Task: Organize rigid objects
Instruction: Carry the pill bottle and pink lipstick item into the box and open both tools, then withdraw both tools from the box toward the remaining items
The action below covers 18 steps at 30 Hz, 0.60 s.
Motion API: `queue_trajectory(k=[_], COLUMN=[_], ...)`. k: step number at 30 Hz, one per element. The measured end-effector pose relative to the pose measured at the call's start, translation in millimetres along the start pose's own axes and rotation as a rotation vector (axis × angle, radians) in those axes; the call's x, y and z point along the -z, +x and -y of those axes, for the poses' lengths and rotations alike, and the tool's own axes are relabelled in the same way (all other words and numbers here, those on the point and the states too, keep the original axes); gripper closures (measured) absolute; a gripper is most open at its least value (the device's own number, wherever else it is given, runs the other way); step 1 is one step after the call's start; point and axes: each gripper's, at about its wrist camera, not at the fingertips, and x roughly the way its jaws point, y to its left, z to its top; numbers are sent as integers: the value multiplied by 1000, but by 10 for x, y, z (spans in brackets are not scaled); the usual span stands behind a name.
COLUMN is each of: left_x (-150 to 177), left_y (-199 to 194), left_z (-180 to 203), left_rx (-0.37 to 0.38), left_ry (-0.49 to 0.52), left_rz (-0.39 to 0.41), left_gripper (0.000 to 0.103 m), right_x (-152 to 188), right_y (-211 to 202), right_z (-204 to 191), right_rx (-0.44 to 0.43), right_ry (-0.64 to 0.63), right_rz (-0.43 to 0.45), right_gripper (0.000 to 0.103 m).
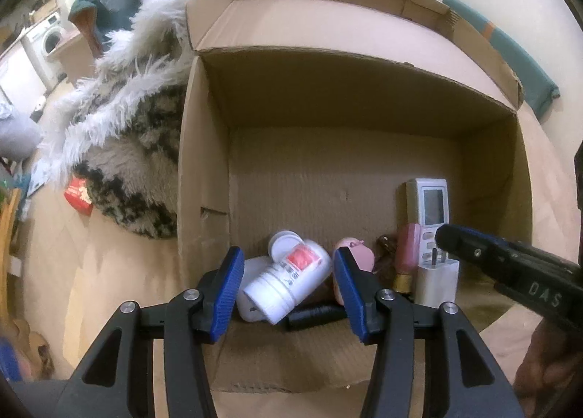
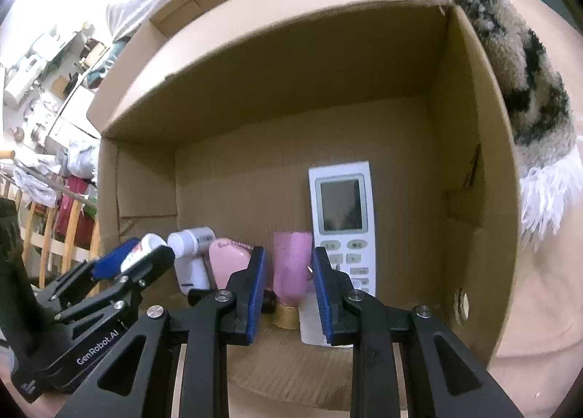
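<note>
Inside the cardboard box (image 1: pixel 204 170), the left tool (image 1: pixel 288 285) clamps a white pill bottle (image 1: pixel 291 281) between its blue pads. The right tool (image 2: pixel 286 285) has its pads closed around a pink tube (image 2: pixel 291 268), just beside a white remote (image 2: pixel 344 221) lying on the box floor.

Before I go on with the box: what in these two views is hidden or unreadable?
- Dark object in the left wrist view: the white bottle lies over it, so its kind is unclear.
- White charger in the right wrist view: the right gripper finger covers most of it.
- Pink tube: pad contact unclear.
- Remote button labels: too small to read.
- Brown item: largely hidden, unidentifiable.
</note>
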Motion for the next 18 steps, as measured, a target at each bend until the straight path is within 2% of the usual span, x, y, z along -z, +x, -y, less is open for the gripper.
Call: queue_trajectory(k=[5, 8, 9, 10, 18], left_x=[12, 18, 18, 18, 35], left_y=[-88, -141, -156, -172, -327], left_z=[-2, -1, 0, -5, -43], left_rx=[34, 41, 41, 42, 57], left_ry=[3, -1, -1, -2, -12], left_rz=[6, 11, 13, 13, 20], left_gripper=[39, 37, 37, 37, 37], right_x=[-4, -17, -18, -21, -4], right_y=[-81, -110, -132, -153, -285], right_z=[13, 17, 13, 12, 90], right_rx=[-1, -8, -11, -11, 7], right_ry=[14, 14, 13, 11, 62], right_rz=[35, 49, 60, 68, 96], right_gripper=[74, 55, 44, 42, 39])
